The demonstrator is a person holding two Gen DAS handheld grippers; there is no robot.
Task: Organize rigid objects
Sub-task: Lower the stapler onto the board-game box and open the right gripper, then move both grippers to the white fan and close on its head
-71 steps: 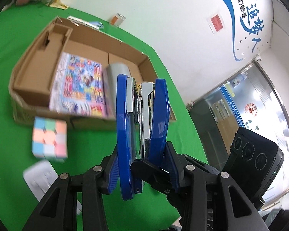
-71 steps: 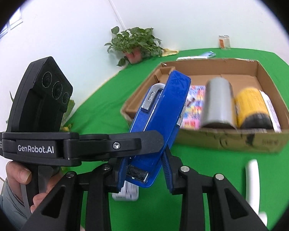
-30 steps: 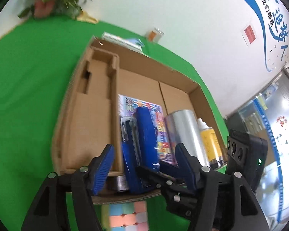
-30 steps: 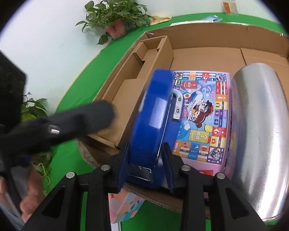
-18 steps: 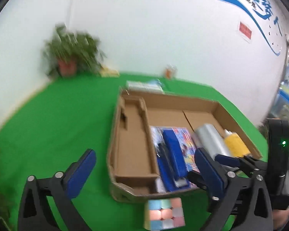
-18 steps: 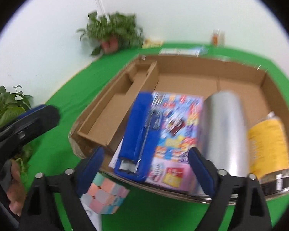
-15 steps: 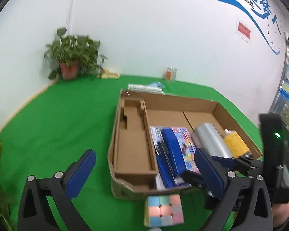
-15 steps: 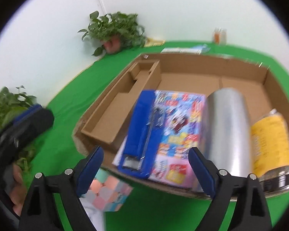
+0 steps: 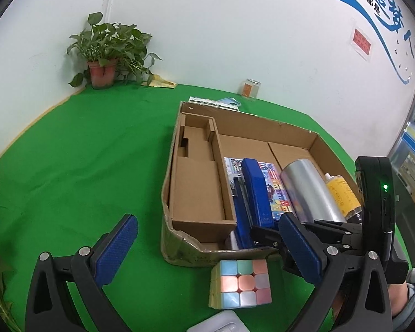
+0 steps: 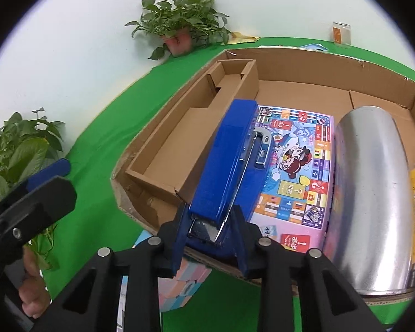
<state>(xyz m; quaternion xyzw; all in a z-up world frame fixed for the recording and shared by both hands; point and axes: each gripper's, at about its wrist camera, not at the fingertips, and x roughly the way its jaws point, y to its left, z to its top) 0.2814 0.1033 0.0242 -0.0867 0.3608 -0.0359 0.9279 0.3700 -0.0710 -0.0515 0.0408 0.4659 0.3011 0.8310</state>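
Two grippers here: right gripper [image 10: 210, 238] has its jaws clamped on the blue stapler [image 10: 229, 163], lying inside the cardboard box [image 9: 246, 121] atop the colourful board; left gripper [image 9: 207, 246] gapes wide above the pastel cube [image 9: 240, 283].

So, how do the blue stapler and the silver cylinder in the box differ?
The stapler is blue and narrow; the silver cylinder is shiny, round and thicker. The right gripper clamps the stapler's near end; no gripper touches the silver cylinder. Both lie lengthwise in the cardboard box.
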